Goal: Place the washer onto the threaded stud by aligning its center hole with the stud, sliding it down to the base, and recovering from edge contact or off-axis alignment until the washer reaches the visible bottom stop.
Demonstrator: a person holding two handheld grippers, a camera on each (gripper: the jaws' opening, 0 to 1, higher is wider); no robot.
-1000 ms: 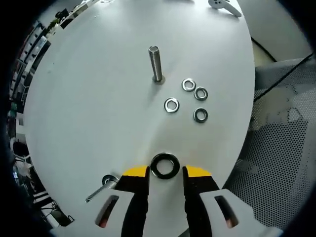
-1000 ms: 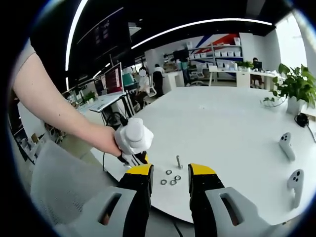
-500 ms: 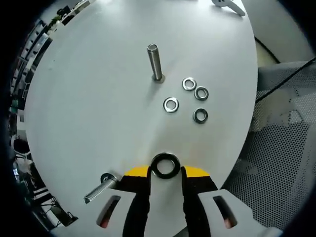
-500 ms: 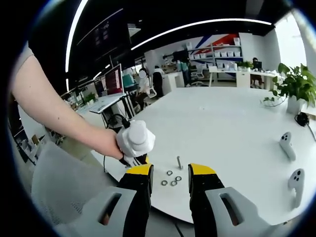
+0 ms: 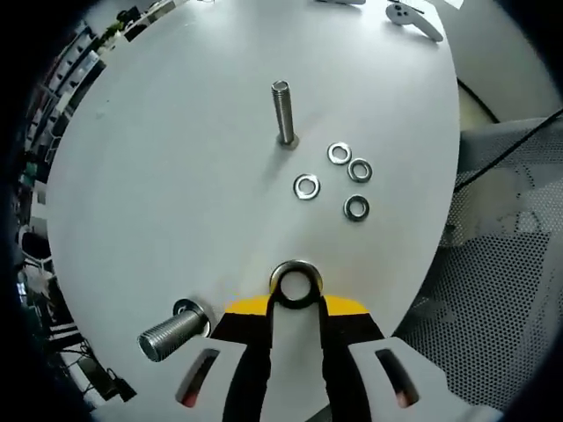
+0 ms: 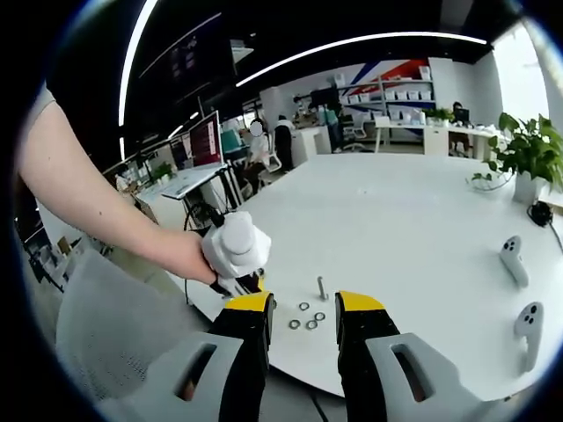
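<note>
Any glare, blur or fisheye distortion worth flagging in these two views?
Left gripper view: even light, the white table slightly washed out, the threaded stud and washer sharp, the table edge bowed by the fisheye. Right gripper view: bright ceiling light strips flare, the far office is soft.

Landmark = upright stud [image 5: 282,112] on the bench [image 5: 158,176]. In the left gripper view, four small washers [image 5: 339,181] lie on the bench just right of and nearer than the stud base, close together but apart. Large washer [image 5: 296,285] sits well nearer than the stud, between the left tool [image 5: 296,306] tips. Lying bolt [image 5: 171,329] is left of that washer, near the bench edge. Controller [image 5: 413,18] lies beyond the stud, to the right.
</note>
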